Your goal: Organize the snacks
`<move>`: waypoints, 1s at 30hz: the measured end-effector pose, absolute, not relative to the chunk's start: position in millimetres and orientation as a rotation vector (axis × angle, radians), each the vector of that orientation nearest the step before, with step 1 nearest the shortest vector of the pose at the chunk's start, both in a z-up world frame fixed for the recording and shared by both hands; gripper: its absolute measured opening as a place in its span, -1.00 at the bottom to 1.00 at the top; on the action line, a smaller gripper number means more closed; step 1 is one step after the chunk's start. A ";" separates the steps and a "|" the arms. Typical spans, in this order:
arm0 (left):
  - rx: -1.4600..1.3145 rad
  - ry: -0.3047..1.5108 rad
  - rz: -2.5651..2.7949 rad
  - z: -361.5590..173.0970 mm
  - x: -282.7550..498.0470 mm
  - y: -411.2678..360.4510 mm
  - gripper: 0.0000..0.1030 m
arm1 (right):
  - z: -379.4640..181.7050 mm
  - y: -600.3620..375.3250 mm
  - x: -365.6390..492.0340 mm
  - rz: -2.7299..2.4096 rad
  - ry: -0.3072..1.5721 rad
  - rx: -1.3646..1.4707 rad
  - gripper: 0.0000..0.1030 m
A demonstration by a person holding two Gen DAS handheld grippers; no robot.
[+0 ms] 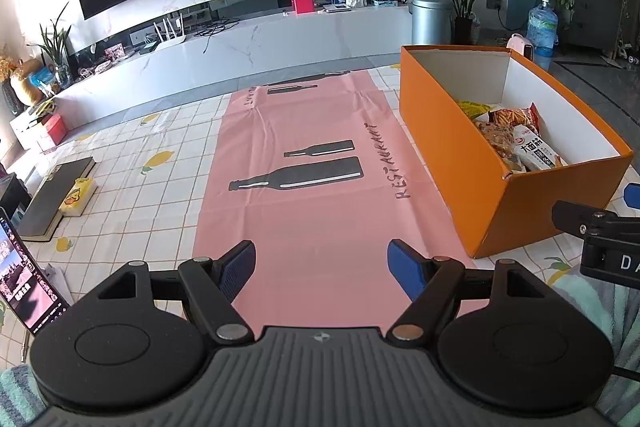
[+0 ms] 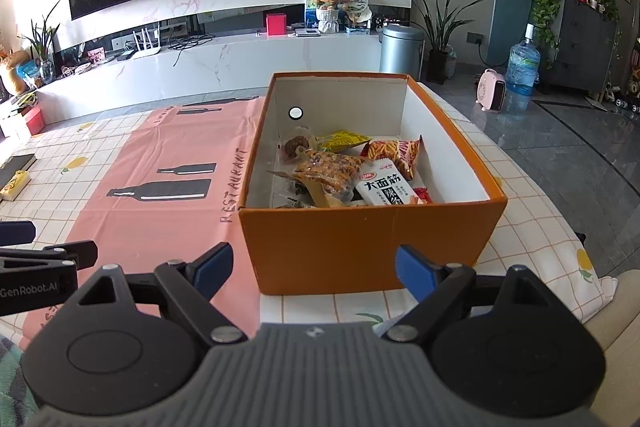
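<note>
Both grippers, left (image 1: 321, 269) and right (image 2: 314, 273), spread wide, holding nothing. Orange cardboard box (image 2: 360, 247), white inside, right of pink mat (image 1: 304, 195) printed "RESTAURANT". Crinkly snacks (image 2: 352, 171) lie inside the box; white pack reads "大面筋".

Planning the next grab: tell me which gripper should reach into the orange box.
Right. The right gripper, open and empty, faces the orange box and its snack packets. The left gripper faces the pink mat, box off to its side.
</note>
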State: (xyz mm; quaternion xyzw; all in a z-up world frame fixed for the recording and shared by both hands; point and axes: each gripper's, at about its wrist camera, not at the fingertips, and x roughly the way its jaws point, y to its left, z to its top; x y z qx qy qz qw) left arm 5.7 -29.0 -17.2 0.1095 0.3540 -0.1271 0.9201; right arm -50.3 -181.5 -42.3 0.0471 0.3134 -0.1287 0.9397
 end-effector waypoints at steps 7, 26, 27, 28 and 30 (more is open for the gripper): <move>0.220 0.721 -0.260 -13.1 2.4 -27.6 0.71 | -38.8 -179.2 -54.2 -0.259 0.626 0.089 0.66; 0.196 0.705 -0.256 -6.8 -0.4 -21.5 0.71 | -35.0 -171.1 -60.0 -0.256 0.607 0.066 0.68; 0.195 0.704 -0.256 -6.6 -0.3 -21.2 0.72 | -34.9 -170.4 -60.0 -0.256 0.607 0.064 0.69; 0.195 0.704 -0.256 -6.6 -0.3 -21.1 0.71 | -34.9 -170.0 -60.0 -0.255 0.607 0.063 0.69; 0.194 0.704 -0.255 -6.5 0.0 -20.6 0.71 | -34.4 -169.1 -59.9 -0.254 0.605 0.059 0.69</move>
